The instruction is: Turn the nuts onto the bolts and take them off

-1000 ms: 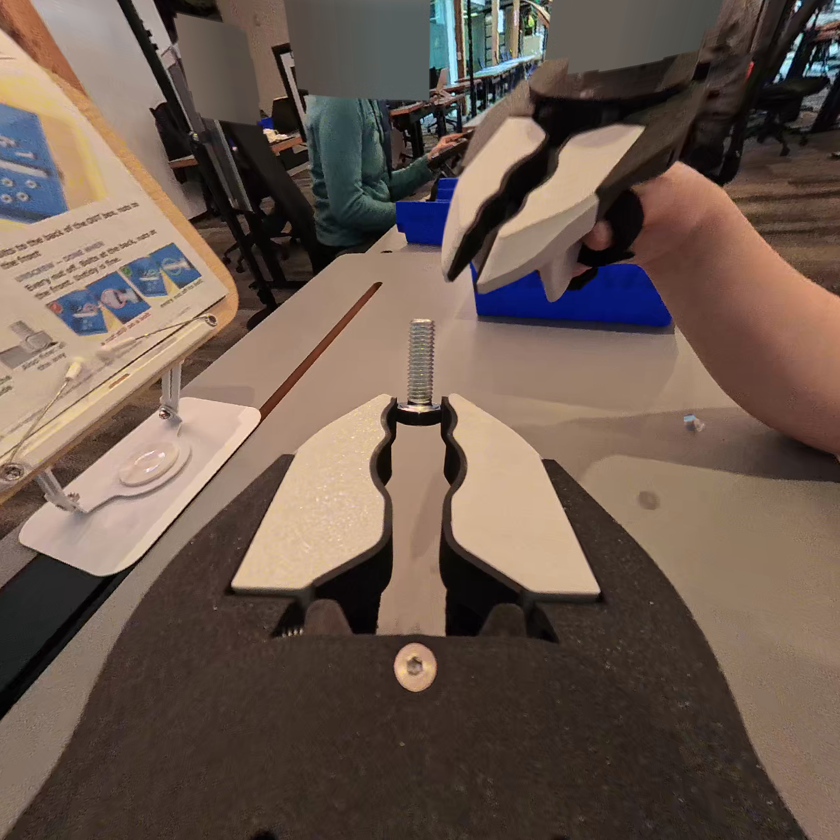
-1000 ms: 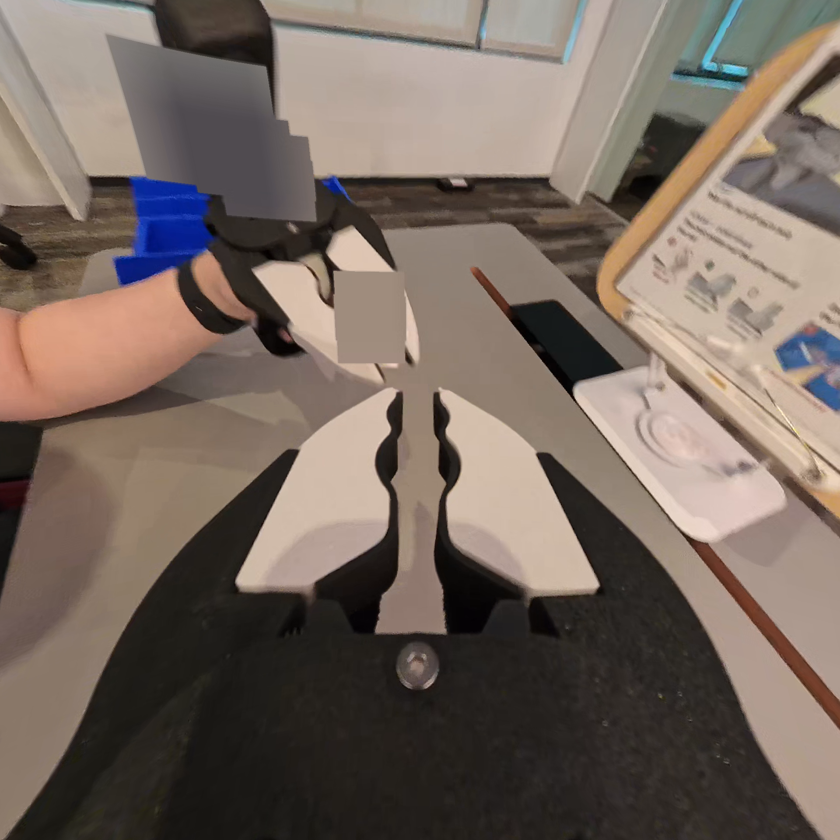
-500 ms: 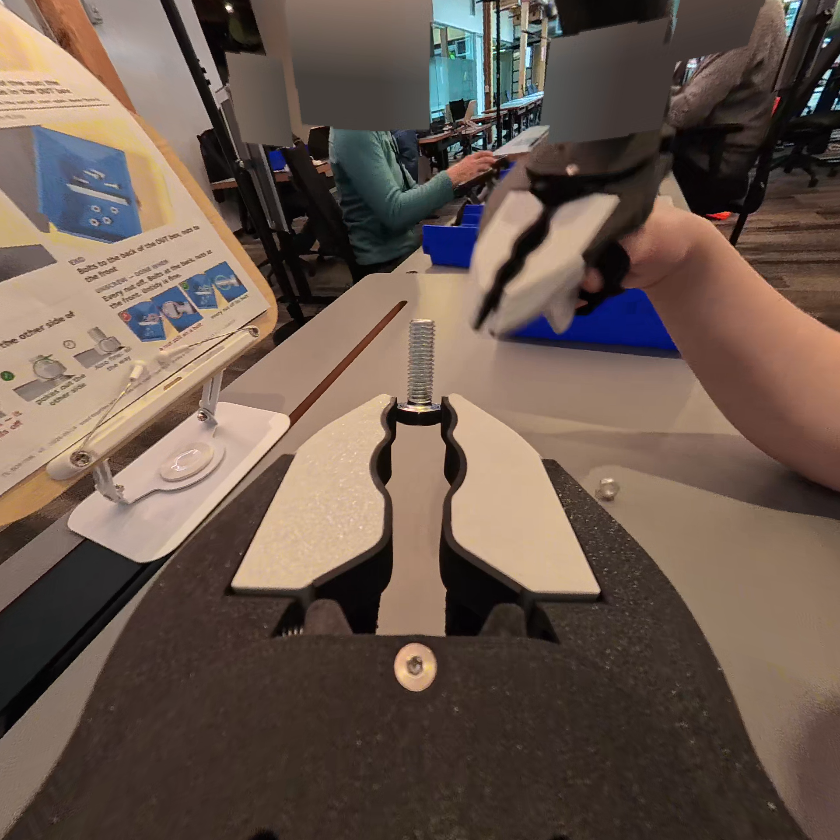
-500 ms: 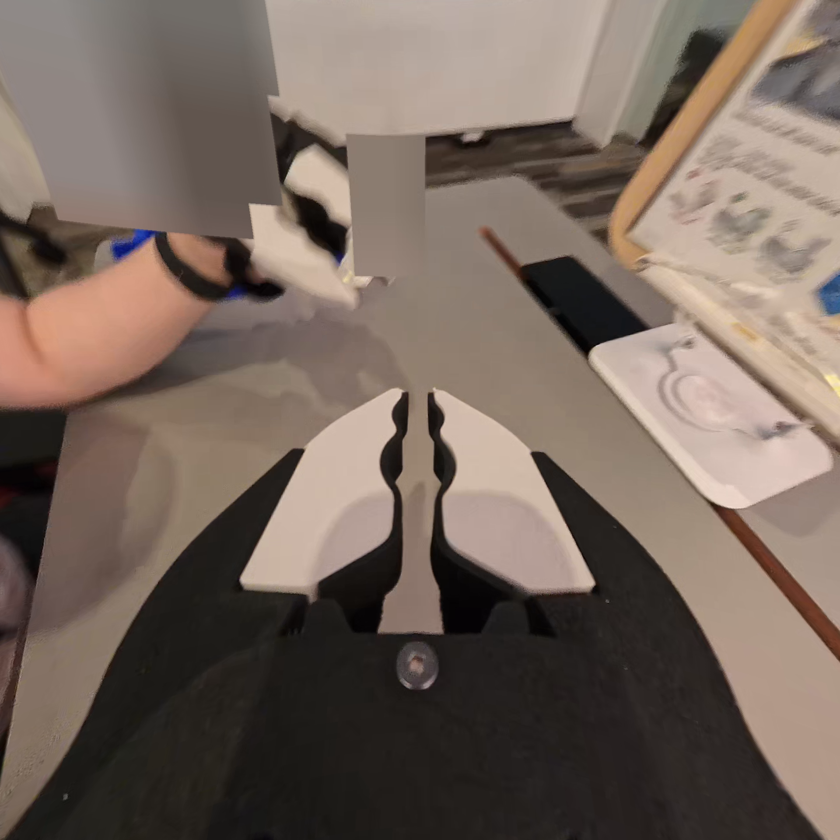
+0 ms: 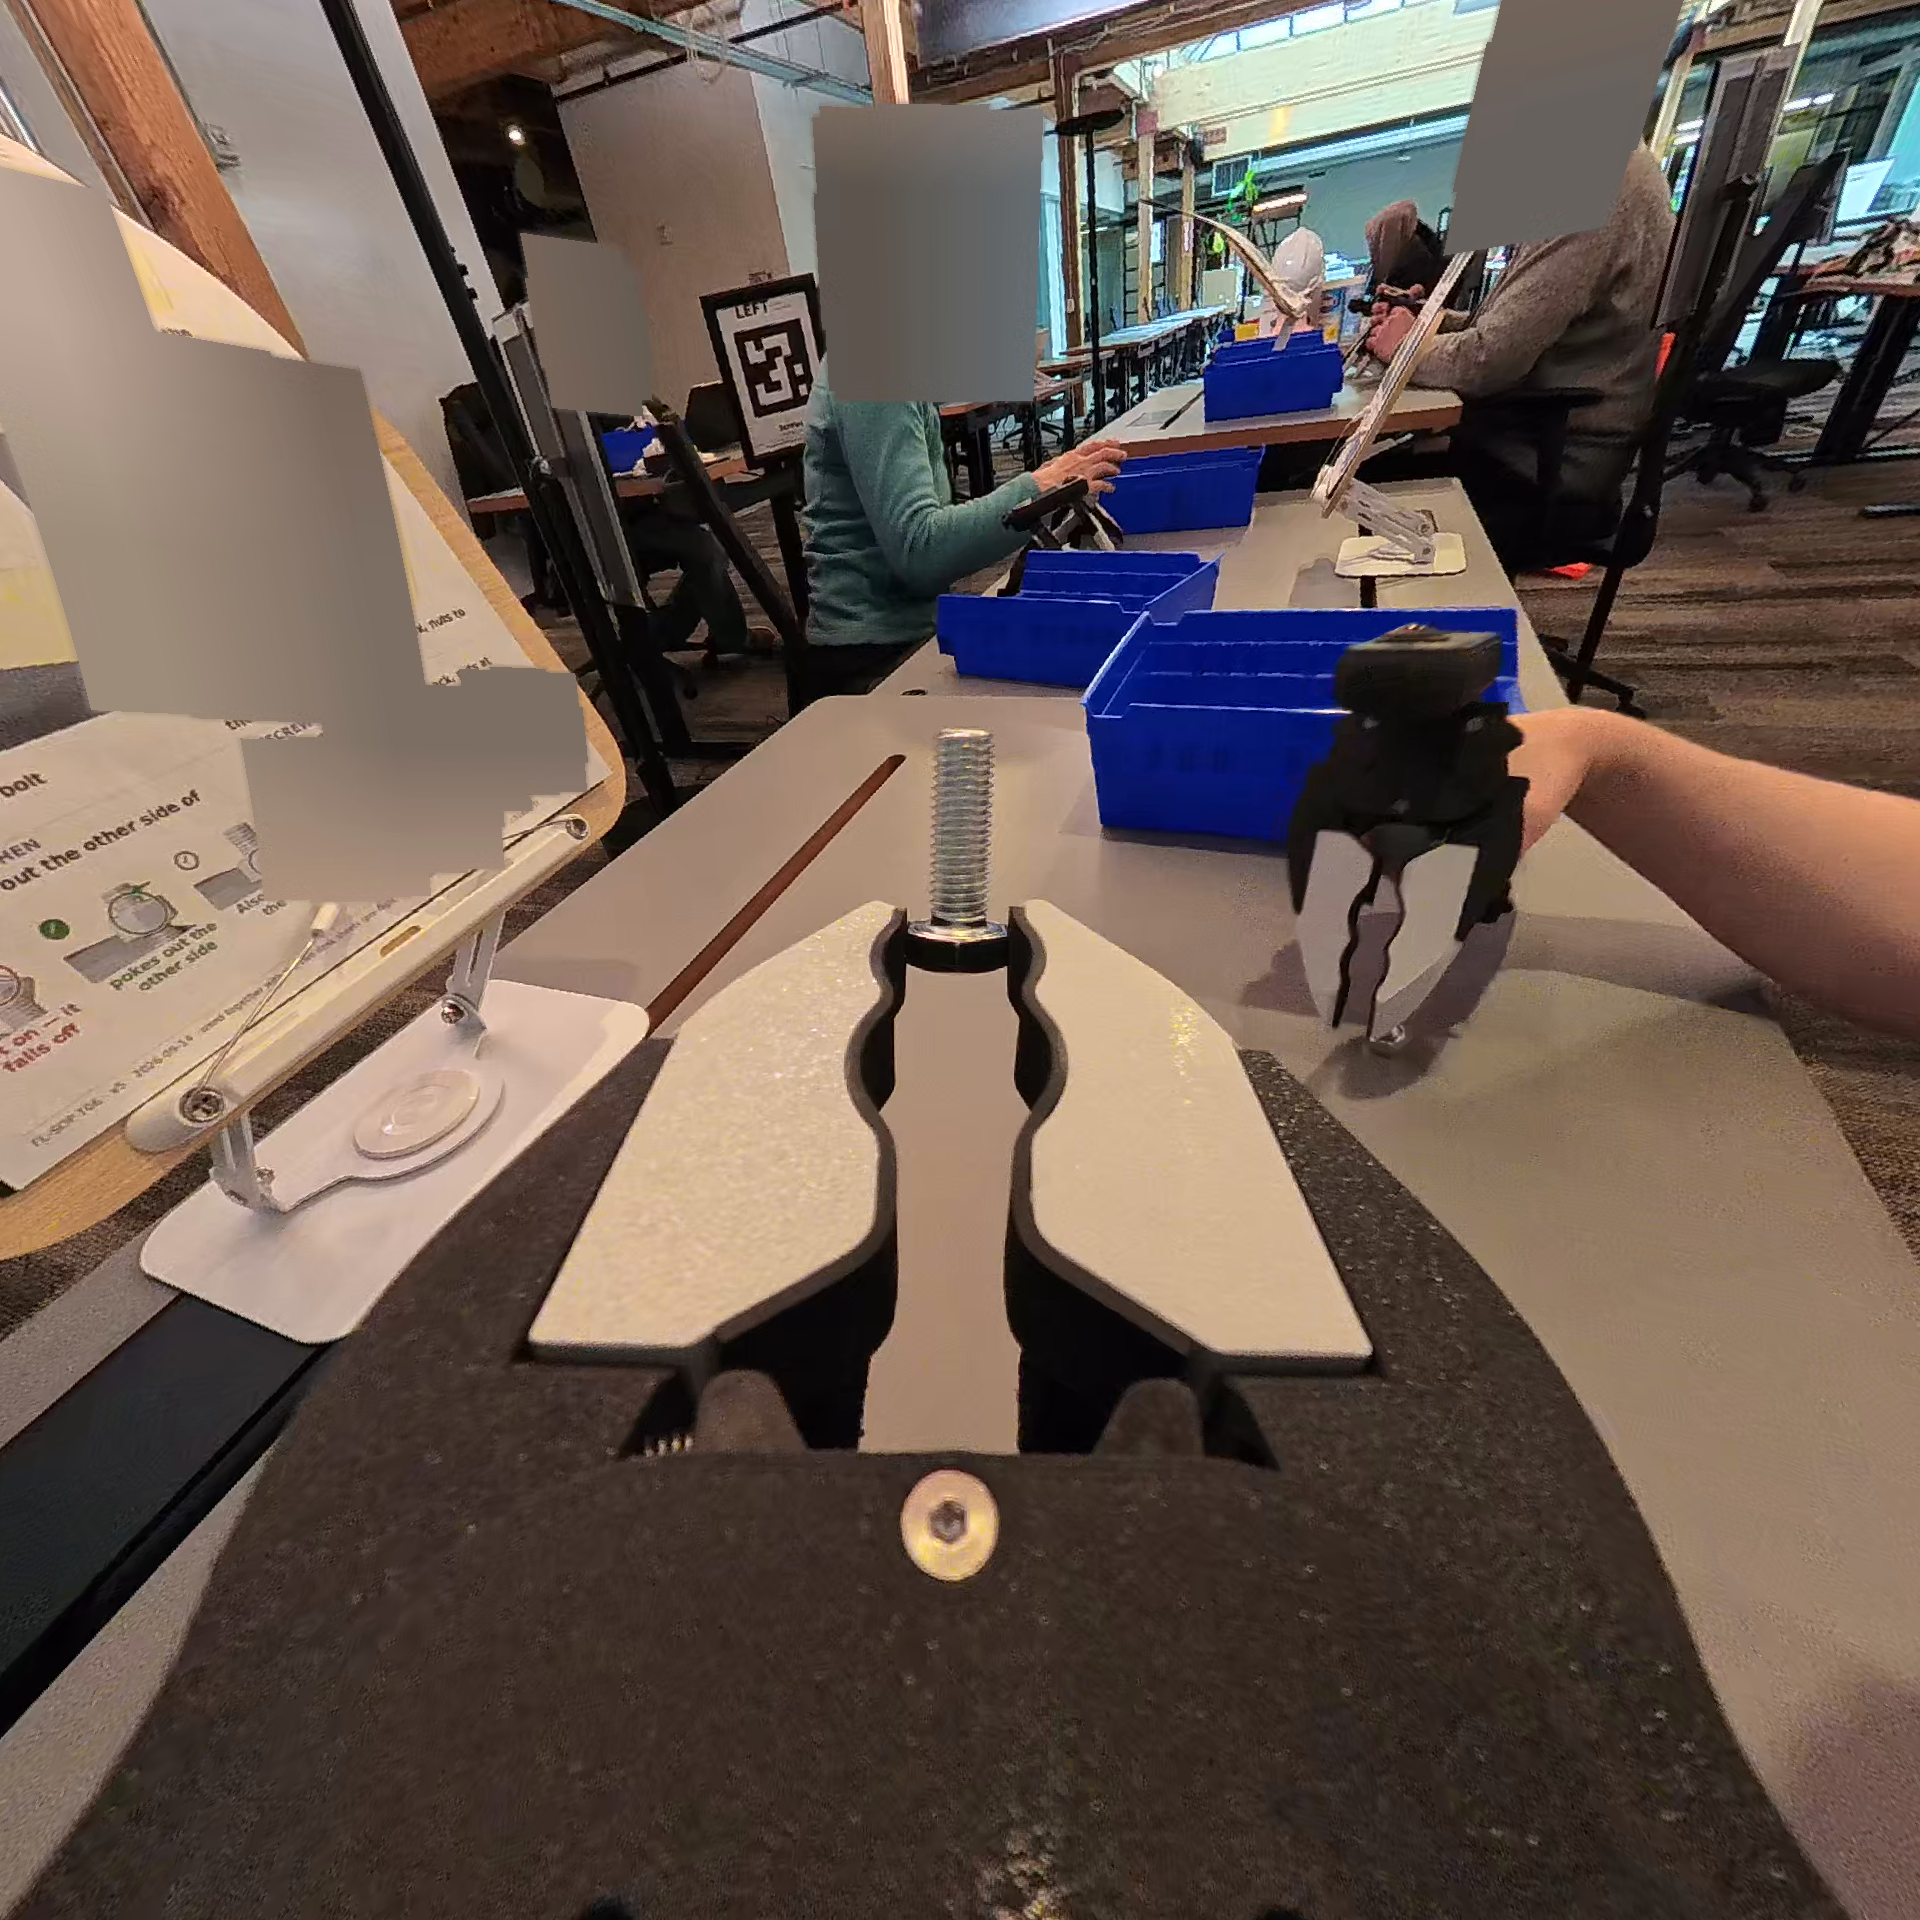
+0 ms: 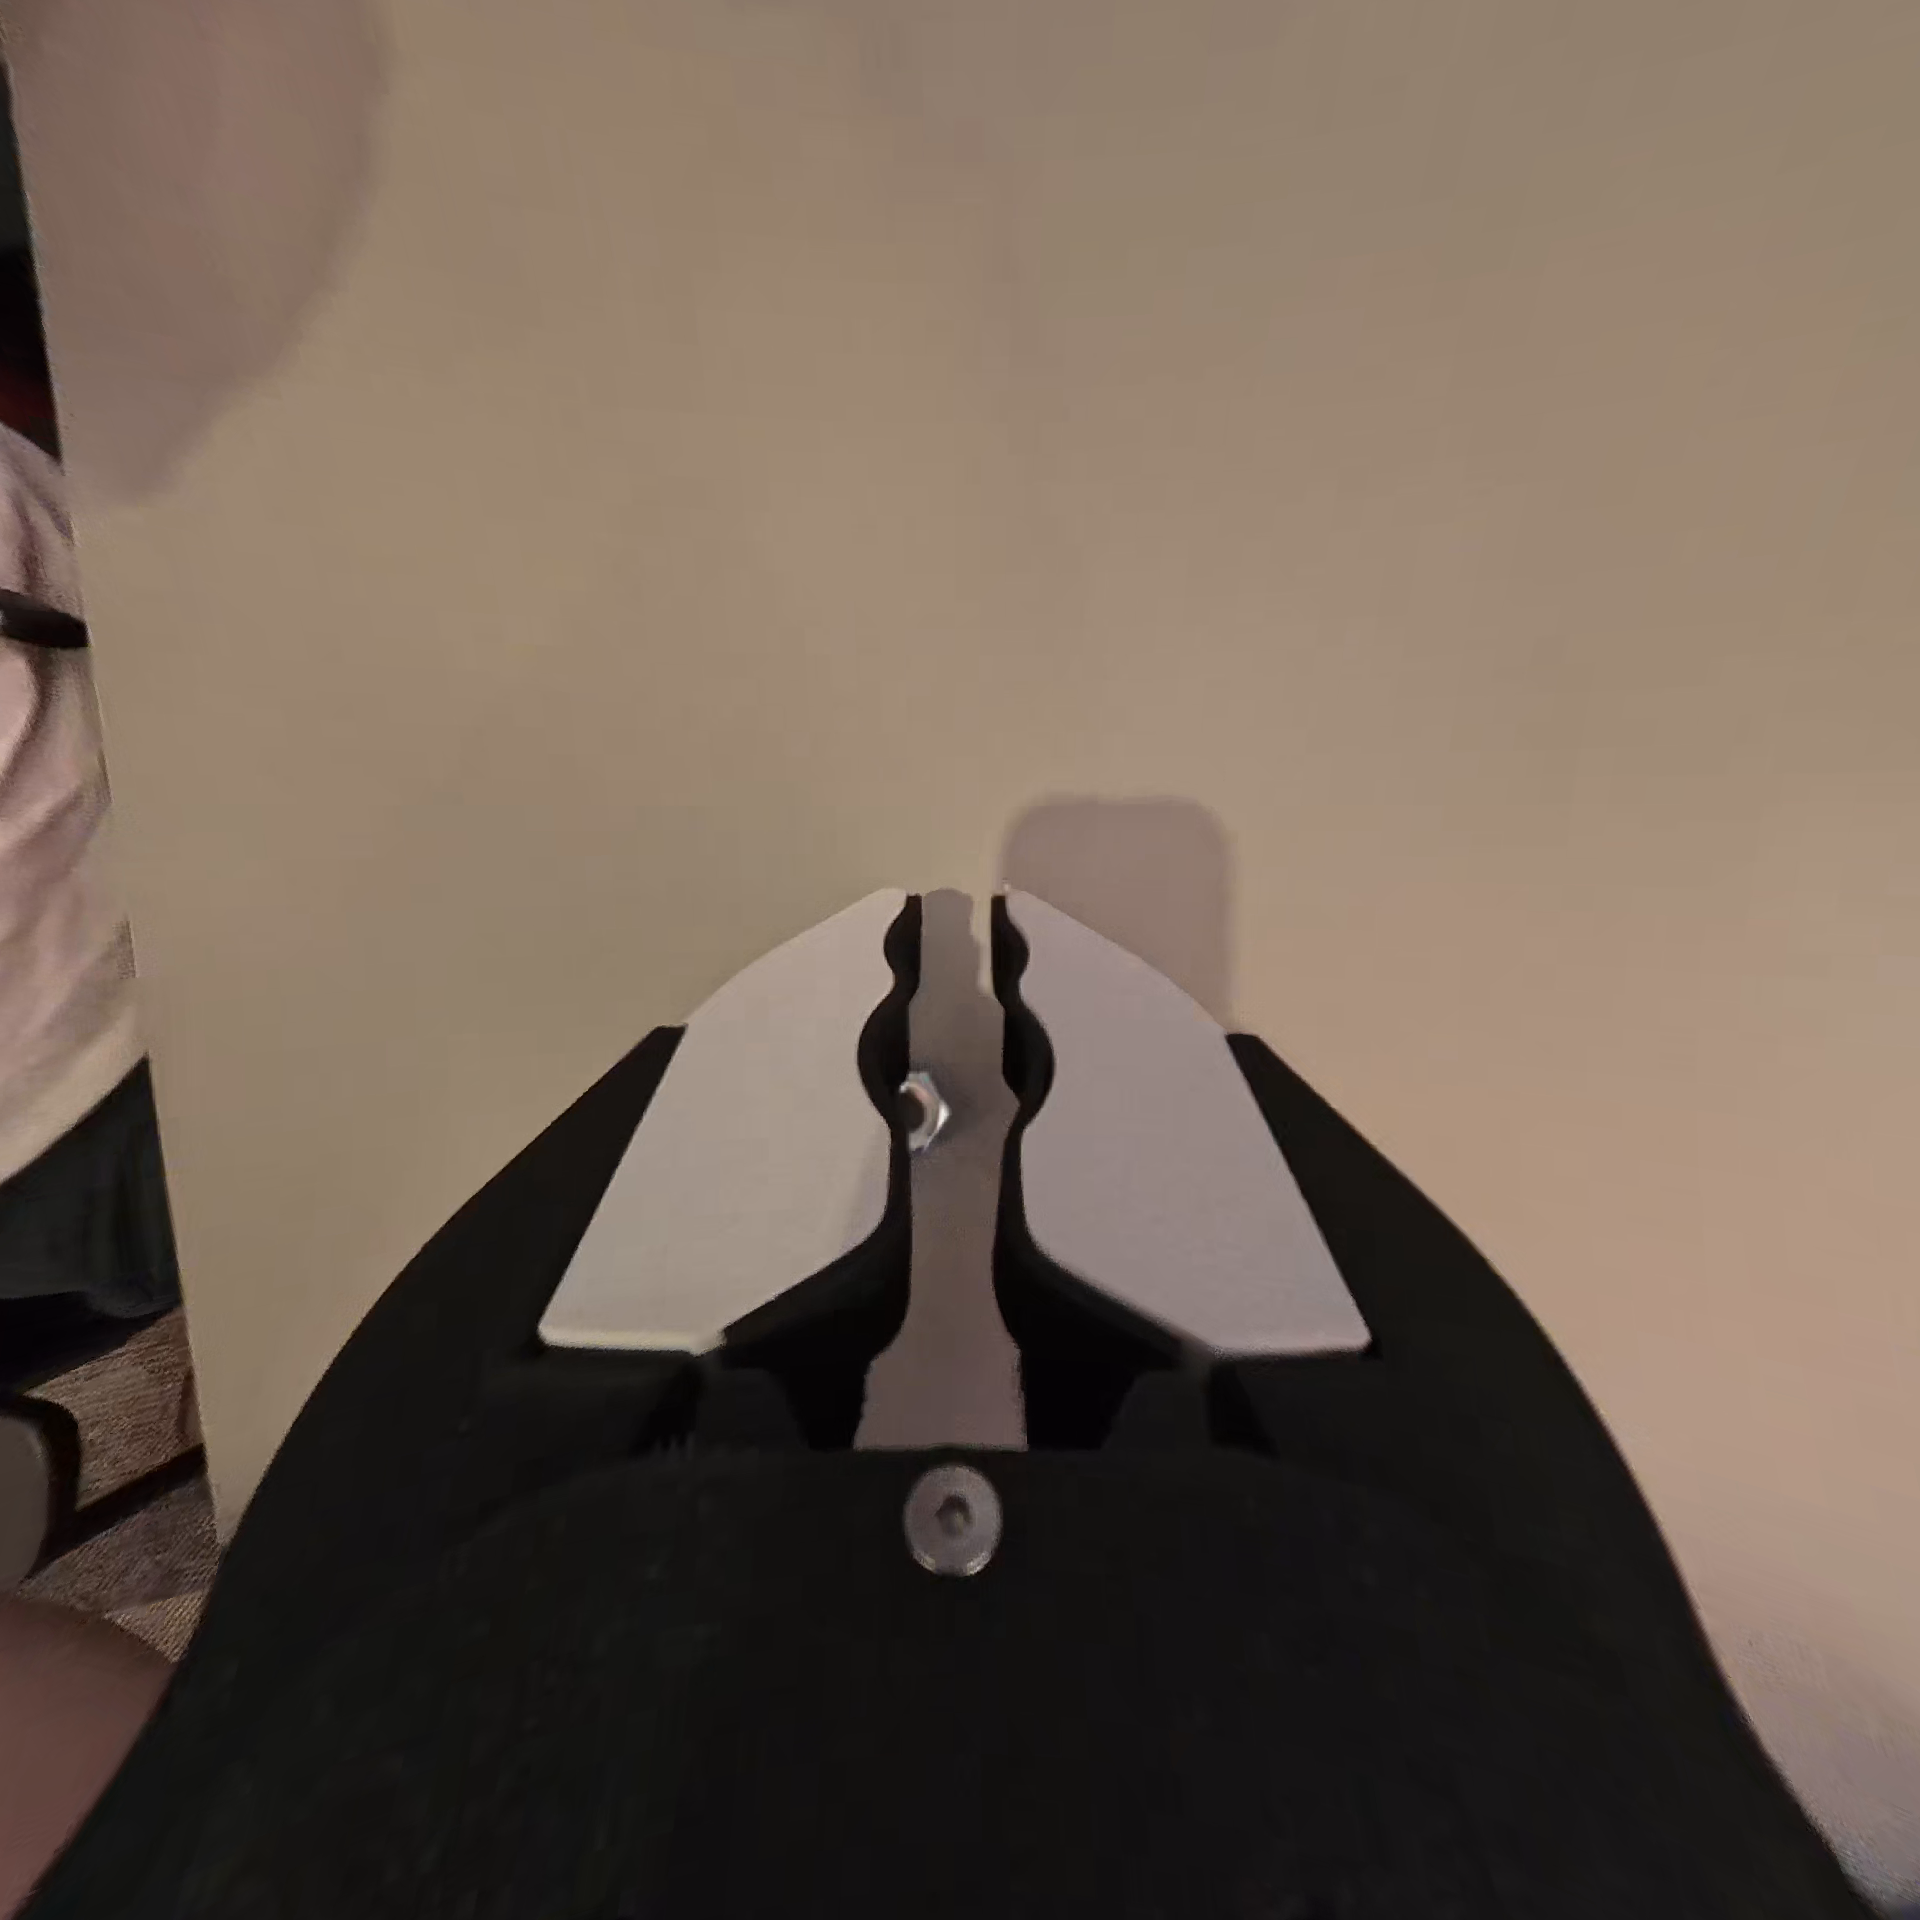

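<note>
Two tools: left tool (image 5: pixel 956 940) clamps upright bolt (image 5: pixel 962 826); right tool (image 6: pixel 956 904) narrow around nut (image 6: pixel 924 1114).

Bright, sharp left view; dim, warm-tinted, soft right view.

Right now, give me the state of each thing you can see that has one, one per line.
Bolt: upright, threads bare, head clamped in the left gripper.
Nut: lying on the table between the right gripper's jaws, not gripped.
Left gripper: shut on the bolt.
Right gripper: pointing down at the table, jaws slightly apart.
Blue bin: open-topped, contents hidden.
</note>
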`<state>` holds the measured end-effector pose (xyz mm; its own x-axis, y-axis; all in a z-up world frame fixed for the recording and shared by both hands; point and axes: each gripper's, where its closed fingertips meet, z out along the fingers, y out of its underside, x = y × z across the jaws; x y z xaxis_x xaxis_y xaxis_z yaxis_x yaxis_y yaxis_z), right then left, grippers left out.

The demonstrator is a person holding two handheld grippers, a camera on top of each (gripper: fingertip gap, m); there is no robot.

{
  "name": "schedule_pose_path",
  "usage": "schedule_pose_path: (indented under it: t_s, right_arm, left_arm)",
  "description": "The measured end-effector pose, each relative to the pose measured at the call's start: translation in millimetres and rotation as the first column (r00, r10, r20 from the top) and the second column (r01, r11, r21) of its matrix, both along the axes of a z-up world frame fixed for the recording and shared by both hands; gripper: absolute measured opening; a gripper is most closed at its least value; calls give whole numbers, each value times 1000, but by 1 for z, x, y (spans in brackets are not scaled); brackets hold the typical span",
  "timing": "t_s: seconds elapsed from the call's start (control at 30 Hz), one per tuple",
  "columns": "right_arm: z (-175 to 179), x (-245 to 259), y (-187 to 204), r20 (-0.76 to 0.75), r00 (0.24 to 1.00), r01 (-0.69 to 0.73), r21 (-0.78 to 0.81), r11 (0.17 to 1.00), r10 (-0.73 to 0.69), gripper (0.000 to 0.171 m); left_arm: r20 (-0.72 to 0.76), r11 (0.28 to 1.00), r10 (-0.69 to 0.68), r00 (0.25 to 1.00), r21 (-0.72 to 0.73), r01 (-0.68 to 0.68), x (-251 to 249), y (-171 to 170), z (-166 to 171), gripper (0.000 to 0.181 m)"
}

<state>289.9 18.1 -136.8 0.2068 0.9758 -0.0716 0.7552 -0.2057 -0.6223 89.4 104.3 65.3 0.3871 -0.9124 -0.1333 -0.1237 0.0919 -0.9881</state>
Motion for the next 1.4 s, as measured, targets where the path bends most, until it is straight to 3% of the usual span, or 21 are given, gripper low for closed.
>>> schedule_pose_path:
  t_s: [0.2, 0.4, 0.6, 1.2, 1.27, 1.4]
  right_arm:
    - [-8, 46, -15, 101, 987, 111, 134, 985, -126, 15]
    - [-28, 55, -10, 140, 971, 167, 185, 968, -194, 31]
    - [-30, 61, -8, 124, 949, 273, 142, 951, -291, 29]
    - [-29, 55, -6, 87, 934, 338, 108, 935, -347, 17]
    - [-10, 38, -2, 23, 948, 312, 134, 941, -318, 17]
    - [88, -24, 24, -239, 955, 238, 270, 933, -174, 17]
  left_arm:
    - [-17, 1000, -18, 1000, 7, 19, 7, -5, -2, 18]
    - [-44, 999, -33, 998, 14, 34, 16, -9, -6, 18]
    - [-53, 999, -42, 998, 12, 42, 19, -11, -7, 18]
    - [-72, 998, -54, 996, 18, 56, 26, -15, -12, 18]
    - [-81, 998, -47, 996, 34, 49, 27, -14, -13, 18]
    - [-165, 996, -56, 985, 65, 67, 35, -15, -30, 18]
